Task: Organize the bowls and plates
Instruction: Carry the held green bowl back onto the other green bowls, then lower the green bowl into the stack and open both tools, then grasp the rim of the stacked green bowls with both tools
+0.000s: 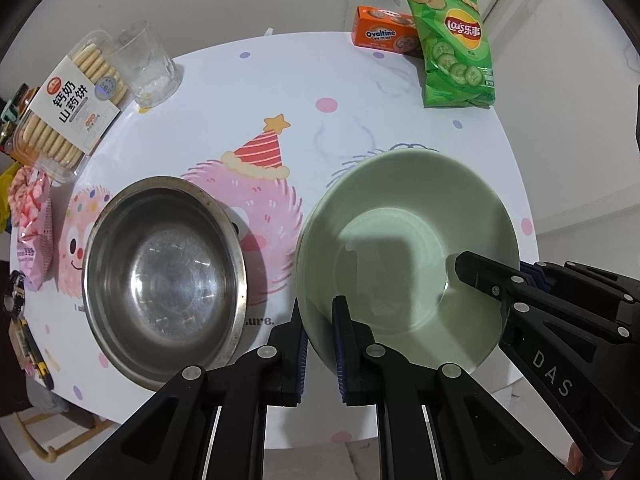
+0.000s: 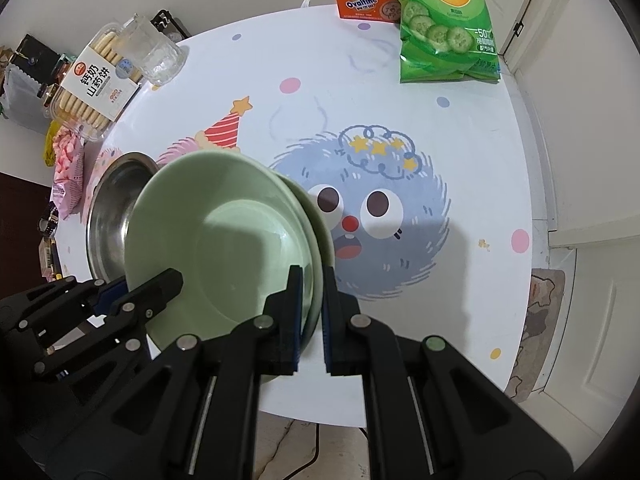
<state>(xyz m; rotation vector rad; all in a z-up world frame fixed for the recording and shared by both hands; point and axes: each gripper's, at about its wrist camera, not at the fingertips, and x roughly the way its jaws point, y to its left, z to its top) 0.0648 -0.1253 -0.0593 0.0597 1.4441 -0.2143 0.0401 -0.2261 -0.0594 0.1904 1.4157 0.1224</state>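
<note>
A pale green bowl sits stacked in a second green dish whose rim shows beneath it, on the round white table. My left gripper clamps the stack's left rim, one finger inside and one outside. My right gripper clamps the right rim the same way; it also shows in the left wrist view. The stack looks slightly tilted. A steel bowl stands on the table just left of the green stack.
Along the far side are a biscuit box, a clear glass, an orange Ovaltine box and a green Lay's crisp bag. A pink snack bag lies at the left edge. The table has cartoon prints.
</note>
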